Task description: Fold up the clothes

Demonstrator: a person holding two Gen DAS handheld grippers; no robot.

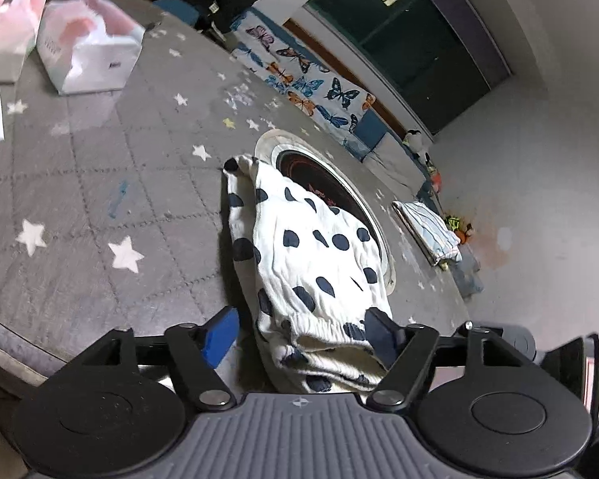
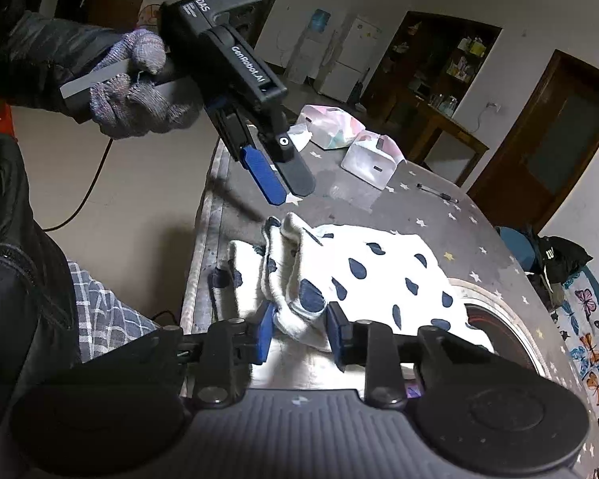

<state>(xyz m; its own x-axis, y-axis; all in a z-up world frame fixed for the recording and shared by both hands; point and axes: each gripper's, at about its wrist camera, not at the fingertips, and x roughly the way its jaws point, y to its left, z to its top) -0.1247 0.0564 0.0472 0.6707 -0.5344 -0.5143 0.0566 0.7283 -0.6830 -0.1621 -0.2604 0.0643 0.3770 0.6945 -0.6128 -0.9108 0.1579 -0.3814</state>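
- The left gripper [image 1: 299, 331] is seen spread wide at the bottom of the left wrist view, one blue finger [image 1: 219, 339] left of centre, the other dark finger resting on the waistband of the polka-dot garment [image 1: 311, 247]; nothing is pinched.
- In the right wrist view that same left gripper [image 2: 289, 187] is held up in the upper left by a gloved hand [image 2: 135, 92], clear of the cloth, tips pointing down toward the table.
- The right gripper [image 2: 301, 335] is seen at lower centre, its blue pads [image 2: 265, 333] pressed against a bunched fold of the garment [image 2: 363, 275]; the cloth is pinched between them.
- The garment, white with dark blue dots, is laid folded in the middle of both views, its elastic waistband nearest the tongs.
- Its far end is draped over a round inset plate [image 1: 339, 199] ringed in pale metal, at centre right of the left wrist view.
- A grey quilted cover with white stars [image 1: 100, 183] is spread over the table.
- Pink-and-white bags [image 1: 88, 56] are seen at upper left; a small striped folded cloth [image 1: 427, 231] lies at right.
- A pen [image 2: 435, 192] is seen right of centre in the right wrist view.
- A butterfly-print blanket [image 1: 299, 76] and a dark window [image 1: 411, 40] are seen beyond, toward the upper right.
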